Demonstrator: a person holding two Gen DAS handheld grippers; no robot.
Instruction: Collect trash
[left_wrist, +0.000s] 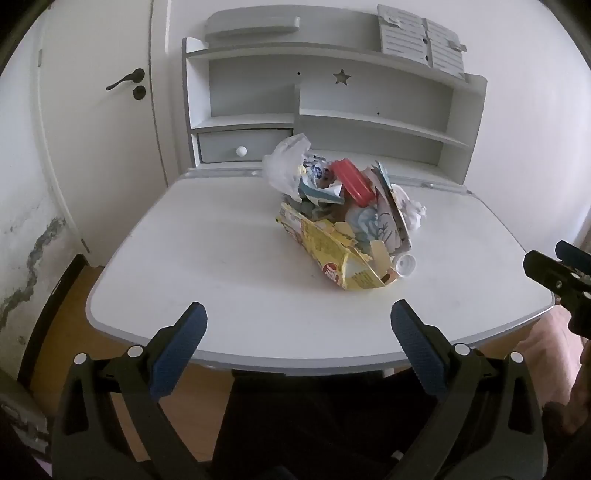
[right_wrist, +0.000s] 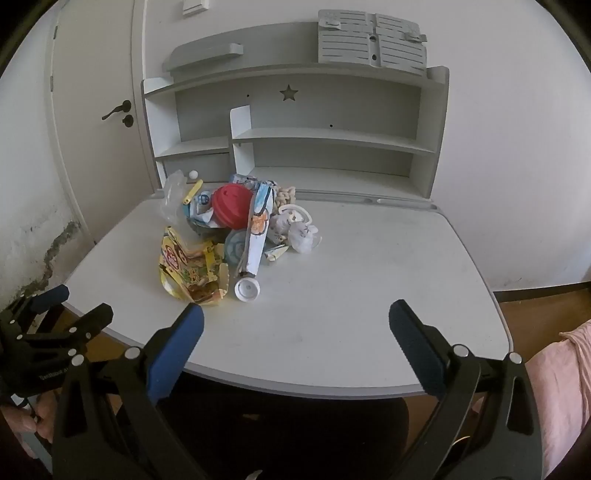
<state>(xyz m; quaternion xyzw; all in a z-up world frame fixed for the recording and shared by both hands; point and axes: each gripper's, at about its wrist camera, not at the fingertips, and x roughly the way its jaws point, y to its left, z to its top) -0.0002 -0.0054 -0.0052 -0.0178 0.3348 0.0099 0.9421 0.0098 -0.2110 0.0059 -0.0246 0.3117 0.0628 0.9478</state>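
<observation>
A heap of trash (left_wrist: 341, 214) lies in the middle of the white desk (left_wrist: 207, 266): a yellow snack wrapper (left_wrist: 328, 251), a red plastic lid (left_wrist: 351, 181), a clear plastic bag (left_wrist: 286, 158), crumpled paper (left_wrist: 412, 210) and a white bottle cap (left_wrist: 404, 264). The right wrist view shows the same heap (right_wrist: 236, 232), with the wrapper (right_wrist: 188, 273), red lid (right_wrist: 231, 205) and cap (right_wrist: 246, 290). My left gripper (left_wrist: 297, 321) is open and empty over the desk's near edge. My right gripper (right_wrist: 295, 321) is open and empty, nearer the desk's right half.
A grey-white shelf unit (left_wrist: 332, 107) with a drawer (left_wrist: 243, 146) stands at the back of the desk. A white door (left_wrist: 96, 110) is on the left. Wooden floor (left_wrist: 66, 317) lies below the desk's left edge.
</observation>
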